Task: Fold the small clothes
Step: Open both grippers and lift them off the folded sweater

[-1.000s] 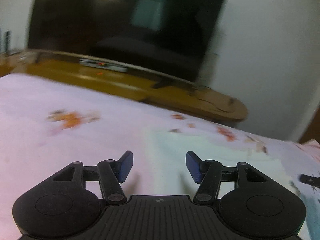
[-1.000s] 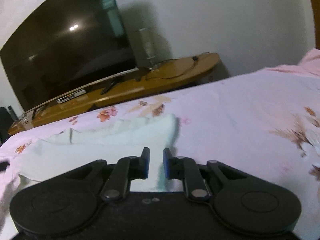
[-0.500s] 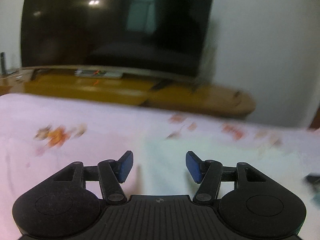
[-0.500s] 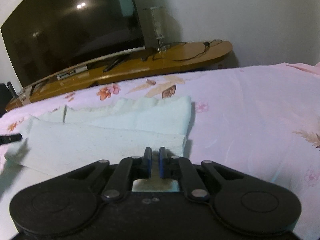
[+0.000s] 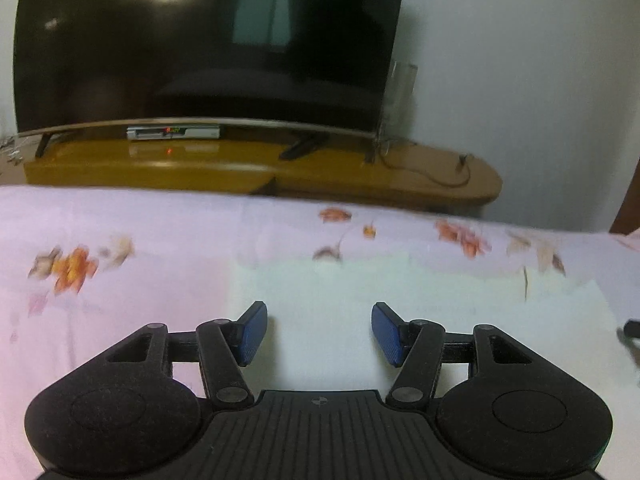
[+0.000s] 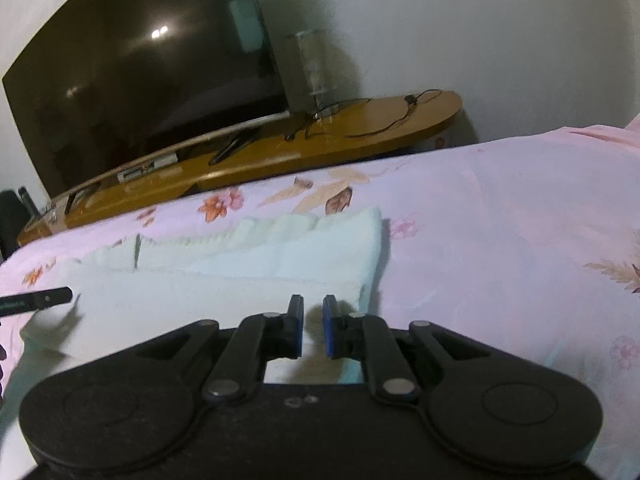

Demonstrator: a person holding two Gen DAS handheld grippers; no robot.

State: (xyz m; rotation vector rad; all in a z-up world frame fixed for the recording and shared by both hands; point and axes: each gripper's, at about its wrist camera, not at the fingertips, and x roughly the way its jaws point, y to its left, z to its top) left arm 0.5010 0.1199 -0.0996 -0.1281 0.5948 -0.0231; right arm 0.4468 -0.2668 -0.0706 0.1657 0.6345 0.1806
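Here a pink floral bedsheet (image 6: 500, 220) faces a dark television (image 5: 200, 40).

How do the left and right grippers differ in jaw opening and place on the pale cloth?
The left gripper holds its jaws wide apart; the right gripper has them nearly closed, leaving a narrow gap. The left gripper sits by the cloth's left edge; the right gripper by its right near corner. Both have blue pads and face the television.

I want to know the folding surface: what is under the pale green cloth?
The pale green folded cloth lies on a pink floral bedsheet, which shows all around it. The sheet directly beneath, and the cloth's lower layers, are covered.
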